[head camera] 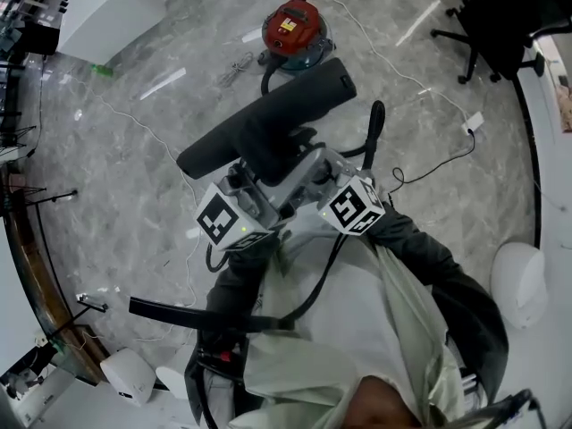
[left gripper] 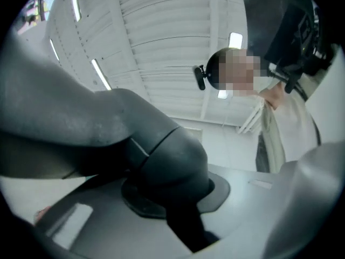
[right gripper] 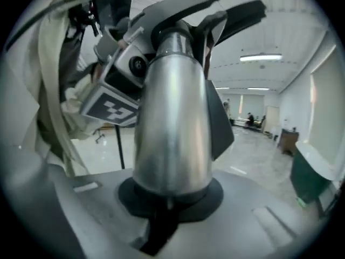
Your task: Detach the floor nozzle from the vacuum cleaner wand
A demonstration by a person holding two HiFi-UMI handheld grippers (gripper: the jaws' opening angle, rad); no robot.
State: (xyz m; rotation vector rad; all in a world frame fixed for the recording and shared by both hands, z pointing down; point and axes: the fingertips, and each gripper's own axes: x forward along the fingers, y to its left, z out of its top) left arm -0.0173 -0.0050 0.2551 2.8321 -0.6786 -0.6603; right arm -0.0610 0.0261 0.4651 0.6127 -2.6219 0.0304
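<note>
Grey marble floor [head camera: 134, 177] with red canister vacuum cleaner [head camera: 290, 27]; long black floor nozzle [head camera: 268, 123] raised above it, dark neck pinched between left gripper [left gripper: 172, 198] fingers, silver metal wand [right gripper: 172, 123] clamped between right gripper [right gripper: 171, 201] fingers.

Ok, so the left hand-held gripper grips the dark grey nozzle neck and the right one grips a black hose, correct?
Not a hose: the right hand-held gripper grips the shiny silver metal wand tube, as the right gripper view shows. The rest holds.
</note>
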